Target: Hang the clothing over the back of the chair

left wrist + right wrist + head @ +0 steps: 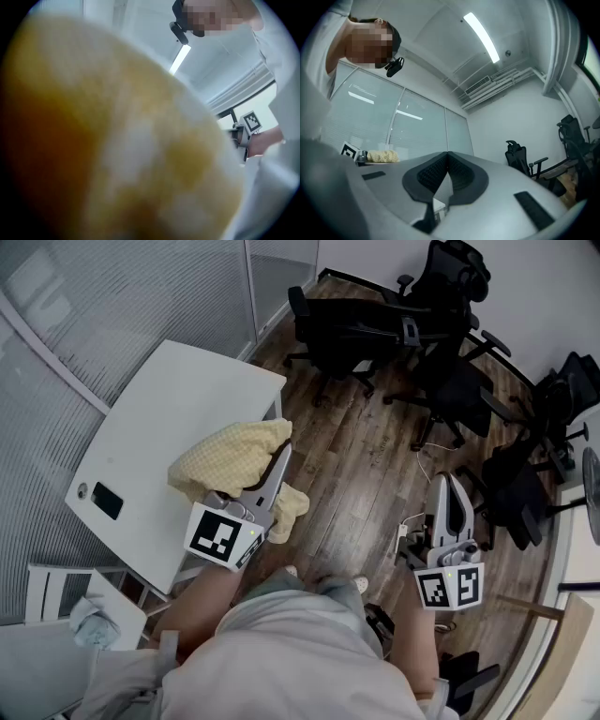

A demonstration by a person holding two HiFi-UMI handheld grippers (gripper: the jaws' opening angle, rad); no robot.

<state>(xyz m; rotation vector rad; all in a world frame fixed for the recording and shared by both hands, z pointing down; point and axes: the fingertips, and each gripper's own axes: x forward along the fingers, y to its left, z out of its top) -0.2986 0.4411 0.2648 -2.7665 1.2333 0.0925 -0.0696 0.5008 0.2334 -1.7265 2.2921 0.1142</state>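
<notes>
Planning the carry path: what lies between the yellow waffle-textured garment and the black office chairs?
Head view: only bare brown wood-plank floor lies between the yellow waffle-textured garment and the black office chairs; nothing stands there.

Tips of the left tool [278, 463] are buried in the yellow garment [230, 457]. In the left gripper view that garment is a close blur covering the jaws. A dark item [107, 500] on the table [178, 399] is too small to name.

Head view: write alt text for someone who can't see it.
Seen from above, a person's left tongs grip a yellow garment at the edge of a white table, while the right tongs, shut and empty, hover over a wood floor. Black office chairs stand beyond.
</notes>
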